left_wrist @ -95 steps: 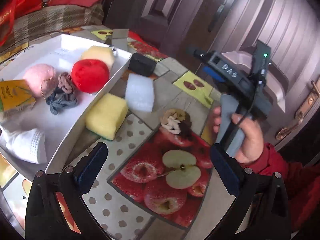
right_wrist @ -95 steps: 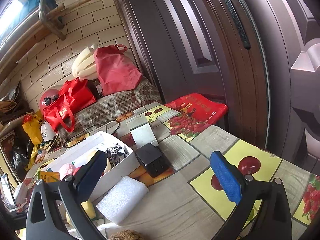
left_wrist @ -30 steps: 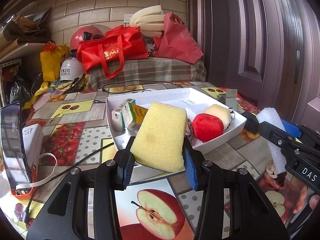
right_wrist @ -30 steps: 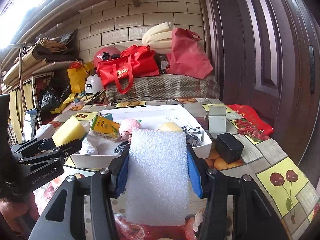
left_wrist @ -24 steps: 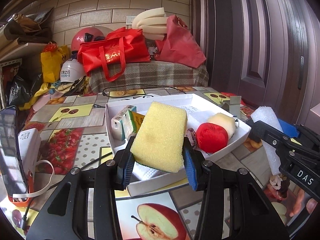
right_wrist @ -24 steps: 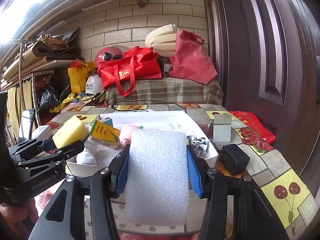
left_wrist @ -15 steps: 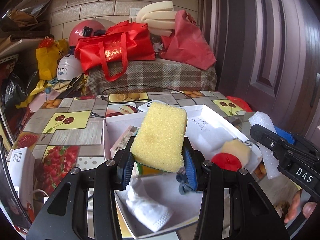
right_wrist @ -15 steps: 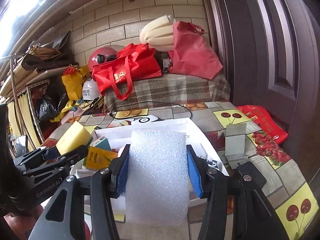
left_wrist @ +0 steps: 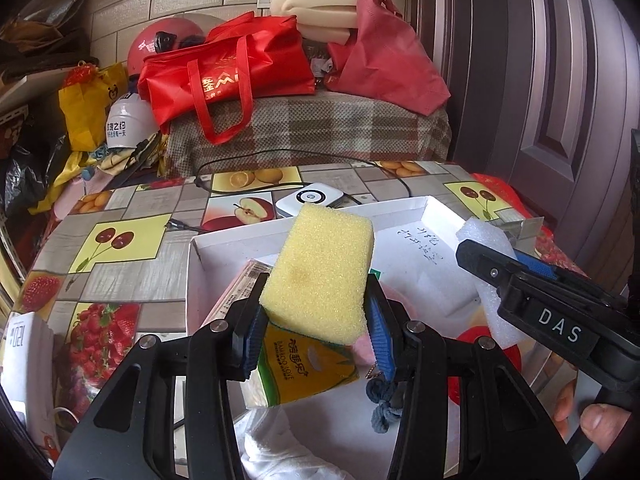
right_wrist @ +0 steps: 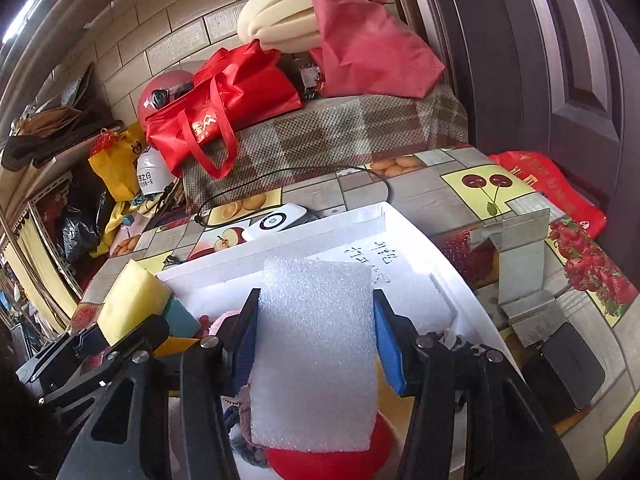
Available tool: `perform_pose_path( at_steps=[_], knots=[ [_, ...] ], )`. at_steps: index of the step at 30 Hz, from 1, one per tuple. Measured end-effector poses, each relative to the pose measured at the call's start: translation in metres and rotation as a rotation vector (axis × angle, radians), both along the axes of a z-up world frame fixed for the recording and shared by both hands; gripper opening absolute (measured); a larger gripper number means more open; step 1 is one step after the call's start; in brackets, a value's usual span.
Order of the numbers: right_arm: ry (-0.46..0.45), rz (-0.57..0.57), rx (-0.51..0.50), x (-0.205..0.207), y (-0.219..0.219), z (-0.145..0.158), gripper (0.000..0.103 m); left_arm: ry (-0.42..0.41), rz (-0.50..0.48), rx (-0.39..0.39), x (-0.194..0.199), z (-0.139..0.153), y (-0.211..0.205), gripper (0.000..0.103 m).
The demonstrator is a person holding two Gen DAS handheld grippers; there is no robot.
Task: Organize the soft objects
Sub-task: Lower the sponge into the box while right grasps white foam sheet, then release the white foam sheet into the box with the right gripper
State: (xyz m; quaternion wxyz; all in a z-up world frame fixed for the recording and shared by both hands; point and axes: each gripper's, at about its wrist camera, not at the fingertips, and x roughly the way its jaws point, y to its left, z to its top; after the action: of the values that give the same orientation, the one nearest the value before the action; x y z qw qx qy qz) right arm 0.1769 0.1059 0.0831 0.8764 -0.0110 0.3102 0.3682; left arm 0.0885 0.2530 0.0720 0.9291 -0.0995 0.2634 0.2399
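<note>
You hold two pairs of tongs, each clamped on one soft block, both over the one white box [left_wrist: 436,210] on the fruit-print tabletop [left_wrist: 132,240].

Your left tongs [left_wrist: 316,336] pinch the single yellow sponge [left_wrist: 324,272] by its two long sides. Its long axis runs from 6 o'clock near the pads up towards 12 o'clock, leaning slightly to 1 o'clock, and its free end points at the box's far wall. In the right wrist view it sits at 9 o'clock, a green layer showing on its underside.

Below the sponge, inside the box, lie one yellow packet [left_wrist: 308,364], one pink soft ball [left_wrist: 362,354], one dark knotted cloth [left_wrist: 382,400] and one white fabric piece [left_wrist: 276,448].

Your right tongs [right_wrist: 316,344] grip the single white foam sheet [right_wrist: 316,352] by its long edges. It stands with its long axis from 6 to 12 o'clock, top edge towards the handwriting on the box floor. One red ball [right_wrist: 328,460] lies under its lower edge.

At 3 o'clock, outside the box, stand one grey metal bracket [right_wrist: 520,264] and one black block [right_wrist: 568,368].
</note>
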Motion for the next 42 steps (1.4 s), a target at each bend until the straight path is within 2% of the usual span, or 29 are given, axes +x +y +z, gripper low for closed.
perform_pose_path(
  at_steps=[8,9,10,11,12,13,19,25,29,32,36,39,42],
  knots=[
    [-0.018,-0.011,0.016,0.002,0.005,0.007,0.054,-0.013,-0.001,0.003,0.0,0.007,0.001,0.045],
    [-0.011,-0.004,0.023,0.003,0.005,0.008,0.061,-0.015,-0.001,0.001,0.0,0.008,0.001,0.047],
    [-0.004,0.001,0.027,0.003,0.005,0.008,0.082,-0.021,-0.003,-0.005,-0.001,0.009,0.002,0.052],
    [-0.001,0.001,0.037,0.003,0.004,0.009,0.09,-0.017,0.006,-0.005,-0.002,0.01,0.002,0.072],
    [0.002,0.001,0.05,0.002,0.001,0.011,0.102,-0.016,0.023,-0.003,-0.004,0.011,0.003,0.085],
    [0.002,-0.002,0.073,0.001,-0.003,0.014,0.103,-0.028,0.04,-0.001,-0.007,0.013,0.004,0.103],
    [-0.024,-0.035,0.152,-0.013,-0.025,0.029,0.103,-0.116,0.079,-0.055,-0.034,0.027,0.011,0.103],
    [-0.066,-0.038,0.211,-0.039,-0.053,0.042,0.103,-0.183,0.077,-0.075,-0.072,0.032,-0.004,0.103],
    [-0.153,-0.07,0.303,-0.068,-0.099,0.06,0.103,-0.208,0.031,-0.069,-0.105,0.029,-0.026,0.103],
    [-0.203,-0.048,0.373,-0.082,-0.139,0.075,0.103,-0.238,0.027,-0.052,-0.135,0.024,-0.04,0.103],
    [-0.273,-0.048,0.326,-0.088,-0.18,0.084,0.103,-0.242,0.013,-0.073,-0.161,0.017,-0.049,0.103],
    [-0.305,-0.056,0.259,-0.089,-0.208,0.072,0.103,-0.224,-0.02,-0.033,-0.169,0.008,-0.064,0.103],
    [-0.25,-0.059,0.077,-0.084,-0.218,0.047,0.103,-0.171,-0.066,0.047,-0.163,-0.005,-0.082,0.103]
  ],
)
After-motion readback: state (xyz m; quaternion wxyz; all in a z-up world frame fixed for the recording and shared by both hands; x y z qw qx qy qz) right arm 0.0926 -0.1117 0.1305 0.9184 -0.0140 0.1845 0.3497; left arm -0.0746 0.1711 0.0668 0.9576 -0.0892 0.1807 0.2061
